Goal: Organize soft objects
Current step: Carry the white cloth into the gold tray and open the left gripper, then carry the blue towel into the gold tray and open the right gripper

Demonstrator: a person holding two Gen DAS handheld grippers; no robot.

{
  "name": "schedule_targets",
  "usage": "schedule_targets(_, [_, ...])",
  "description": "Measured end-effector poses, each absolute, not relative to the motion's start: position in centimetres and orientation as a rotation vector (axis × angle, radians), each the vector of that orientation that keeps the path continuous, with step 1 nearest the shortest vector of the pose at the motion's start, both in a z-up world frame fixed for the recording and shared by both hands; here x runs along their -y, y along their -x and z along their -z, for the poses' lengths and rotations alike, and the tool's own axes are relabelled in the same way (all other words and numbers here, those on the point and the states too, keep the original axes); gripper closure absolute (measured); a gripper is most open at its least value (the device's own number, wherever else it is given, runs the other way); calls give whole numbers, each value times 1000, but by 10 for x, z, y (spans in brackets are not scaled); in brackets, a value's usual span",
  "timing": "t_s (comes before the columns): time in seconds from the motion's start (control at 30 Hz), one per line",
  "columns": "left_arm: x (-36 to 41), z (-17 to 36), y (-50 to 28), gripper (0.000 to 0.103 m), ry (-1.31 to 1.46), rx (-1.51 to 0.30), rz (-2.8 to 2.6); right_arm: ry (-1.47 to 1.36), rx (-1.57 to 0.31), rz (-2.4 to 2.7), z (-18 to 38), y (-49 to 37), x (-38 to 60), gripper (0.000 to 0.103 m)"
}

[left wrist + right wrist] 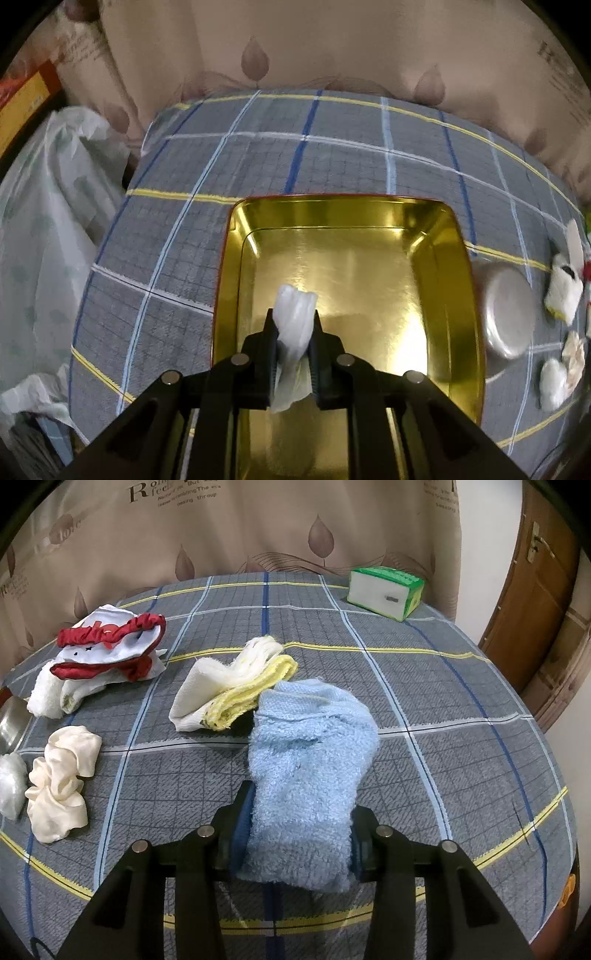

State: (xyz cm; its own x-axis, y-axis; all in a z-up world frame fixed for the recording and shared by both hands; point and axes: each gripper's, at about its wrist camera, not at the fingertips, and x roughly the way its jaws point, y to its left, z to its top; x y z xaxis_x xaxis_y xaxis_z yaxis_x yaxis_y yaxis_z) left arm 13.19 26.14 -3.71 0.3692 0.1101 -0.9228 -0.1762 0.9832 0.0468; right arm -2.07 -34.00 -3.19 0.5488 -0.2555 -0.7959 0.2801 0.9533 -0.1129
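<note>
Left gripper (293, 345) pinches small white plastic bag (295, 325) tight between two fingers. Bag points forward, long way along fingers. Gold tin (458, 280) lies right under it, open side up, nothing inside. Bag already over middle of tin, so drop looks like next move, I think.

Right gripper (299, 834) squeezes fluffy blue cloth (310, 753), fingers wide around it. Cloth hangs above bed cover (461, 775). Tin not in right view; probably off to left. Left hand nearer tin.
</note>
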Motion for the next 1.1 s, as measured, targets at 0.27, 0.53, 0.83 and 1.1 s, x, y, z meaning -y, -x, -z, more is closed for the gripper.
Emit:
schedule_targets(0.27, [-264,53,-144,88,63,-1229,-201,-23,-930,314,32,21,341,61])
schedule_targets(0.53, [-277,53,-145,68,161,-1258,-201,-33,-930,325,32,20,345,54])
schedule_targets(0.83, [-277,-5,-121,68,163,-1202,-139,-36,-935,326,32,19,345,52])
schedule_targets(1.1, [-281,-63,-92,68,55,-1101,-166,-58,-957,319,32,13,354,44])
